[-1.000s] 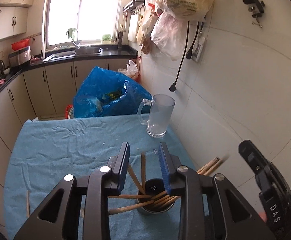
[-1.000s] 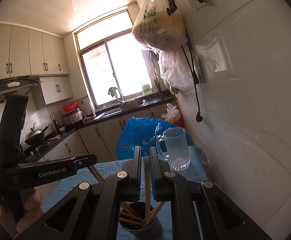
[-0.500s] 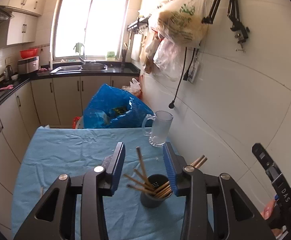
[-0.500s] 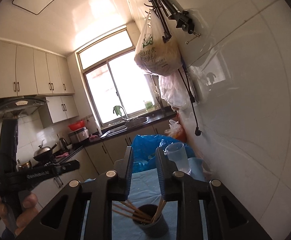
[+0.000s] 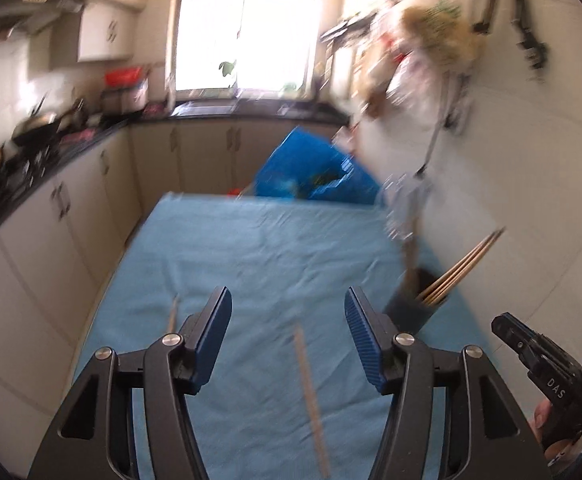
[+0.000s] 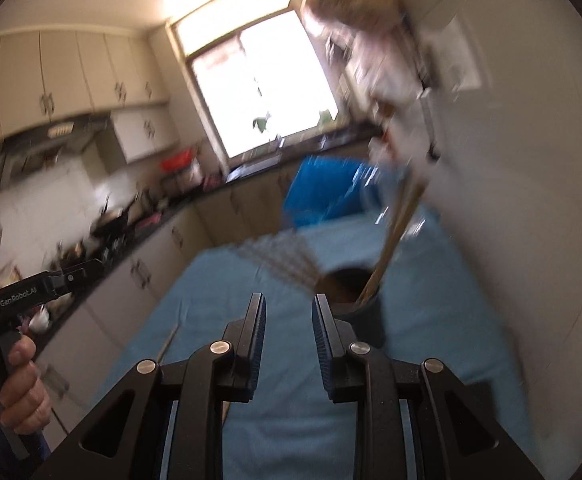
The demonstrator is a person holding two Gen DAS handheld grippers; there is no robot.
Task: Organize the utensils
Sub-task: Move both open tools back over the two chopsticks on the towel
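Both grippers have swung left, off the dark round cup (image 5: pixel 411 312). Your left gripper (image 5: pixel 287 340) has just opened wide, empty, over the long wooden chopstick (image 5: pixel 309 388). Your right gripper (image 6: pixel 287 344) stands a little open, empty. Go down slowly and pinch the stick's middle.

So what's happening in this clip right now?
A person with a gripper in each hand is gathering chopsticks into a dark cup on a blue cloth. Several already stand in the cup. Both grippers are empty: the left gripper, its fingers just opened further, points at a loose chopstick on the cloth, with another chopstick lying to its left. The right gripper is slightly open beside the cup.
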